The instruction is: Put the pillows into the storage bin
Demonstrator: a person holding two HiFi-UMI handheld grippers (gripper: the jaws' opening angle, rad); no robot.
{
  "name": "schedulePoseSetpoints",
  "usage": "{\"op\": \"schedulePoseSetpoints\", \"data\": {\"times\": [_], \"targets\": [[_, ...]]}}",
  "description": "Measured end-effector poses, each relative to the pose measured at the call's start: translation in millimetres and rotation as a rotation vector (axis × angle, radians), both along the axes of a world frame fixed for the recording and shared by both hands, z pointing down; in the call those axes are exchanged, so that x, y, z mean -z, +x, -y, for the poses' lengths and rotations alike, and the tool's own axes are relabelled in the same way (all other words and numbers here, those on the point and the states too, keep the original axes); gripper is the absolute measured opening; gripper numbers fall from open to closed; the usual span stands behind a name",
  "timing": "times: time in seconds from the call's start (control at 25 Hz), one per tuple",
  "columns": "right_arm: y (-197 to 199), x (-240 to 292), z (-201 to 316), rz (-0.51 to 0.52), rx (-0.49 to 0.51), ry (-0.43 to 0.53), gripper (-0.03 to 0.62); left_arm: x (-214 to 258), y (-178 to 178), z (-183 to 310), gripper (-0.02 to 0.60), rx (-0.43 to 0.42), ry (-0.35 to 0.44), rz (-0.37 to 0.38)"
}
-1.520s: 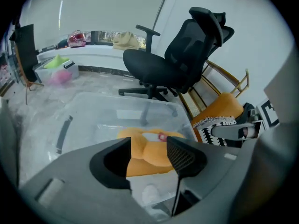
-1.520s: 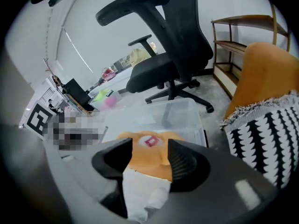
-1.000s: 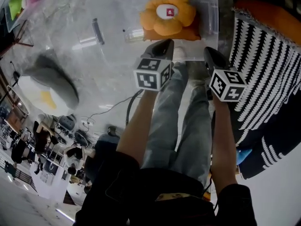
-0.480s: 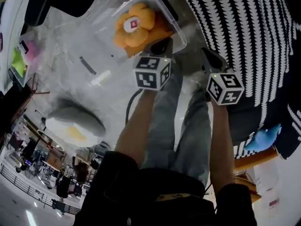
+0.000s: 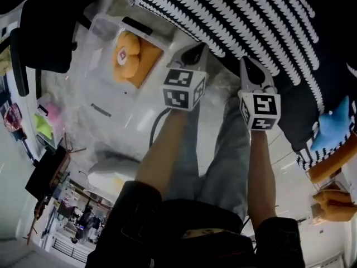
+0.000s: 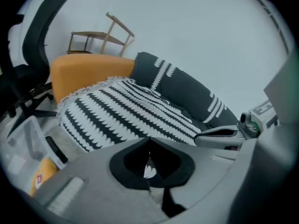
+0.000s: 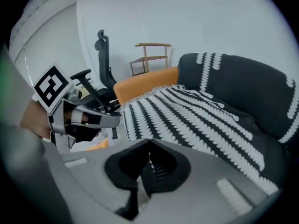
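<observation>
The clear storage bin (image 5: 106,27) stands at the upper left of the head view, with an orange flower pillow (image 5: 129,57) inside it. A black-and-white striped blanket (image 5: 251,21) covers the sofa ahead. On it lies a dark pillow with white marks (image 6: 187,90). A blue pillow (image 5: 334,128) shows at the right edge. My left gripper (image 5: 194,52) is shut and empty, hovering between the bin and the blanket's edge. Just right of it my right gripper (image 5: 250,66) is also shut and empty, in front of the striped blanket (image 7: 187,120). Neither touches a pillow.
A grey-and-white pillow (image 5: 111,172) lies on the floor at the lower left. The sofa's orange arm (image 6: 88,73) rises beside the bin (image 6: 25,134). A black office chair (image 7: 100,64) and a wooden chair (image 7: 152,55) stand behind. A cable (image 5: 155,127) runs over the floor.
Both grippers swung away from the bin toward the striped sofa; the bin with the orange pillow slid to the upper left of the head view. The jaws stayed shut.
</observation>
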State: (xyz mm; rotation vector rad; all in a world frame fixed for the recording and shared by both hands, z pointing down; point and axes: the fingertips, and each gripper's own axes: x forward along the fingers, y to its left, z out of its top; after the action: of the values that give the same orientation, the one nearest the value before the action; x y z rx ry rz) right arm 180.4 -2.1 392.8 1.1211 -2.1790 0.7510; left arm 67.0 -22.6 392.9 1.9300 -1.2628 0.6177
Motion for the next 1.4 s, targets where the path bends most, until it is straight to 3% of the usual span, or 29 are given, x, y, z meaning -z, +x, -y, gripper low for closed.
{"op": "schedulePoseSetpoints", "data": {"times": [0.16,0.28,0.32,0.52,0.72,0.88,1.0,1.16,1.4], "targets": [[68.6,-6.7,-12.2,-0.011,-0.086,0.016,0.003,-4.0,70.0,-3.0,0.009,-0.112,0.018,-0.006],[130.1,-12.9,-15.9,-0.083,-0.334,0.123,0.003,-15.4,137.0,17.7,0.011,-0.359,0.118,-0.077],[145.3,-14.7,-24.8,-0.087,-0.379,0.135,0.003,-18.5,153.0,12.4,0.01,-0.402,0.126,-0.084],[231.4,-18.3,-74.9,-0.066,-0.527,0.128,0.003,-22.8,235.0,-31.9,0.01,-0.503,0.109,-0.08],[308.9,-22.6,-114.3,-0.047,-0.706,0.135,0.003,-31.2,322.0,-54.8,0.01,-0.665,0.102,-0.086],[376.3,-27.0,-151.6,-0.032,-0.863,0.154,0.003,-33.8,396.3,-74.2,0.01,-0.814,0.17,-0.048],[419.3,-24.8,-190.0,-0.016,-1.01,0.162,0.003,-25.2,451.9,-99.3,0.011,-0.938,0.188,-0.068],[467.1,1.0,-237.4,-0.024,-1.135,0.155,0.003,1.6,517.7,-134.1,0.011,-1.035,0.191,-0.109],[525.5,8.2,-296.2,-0.027,-1.283,0.165,0.003,24.7,586.0,-158.3,0.011,-1.126,0.269,-0.122]]}}
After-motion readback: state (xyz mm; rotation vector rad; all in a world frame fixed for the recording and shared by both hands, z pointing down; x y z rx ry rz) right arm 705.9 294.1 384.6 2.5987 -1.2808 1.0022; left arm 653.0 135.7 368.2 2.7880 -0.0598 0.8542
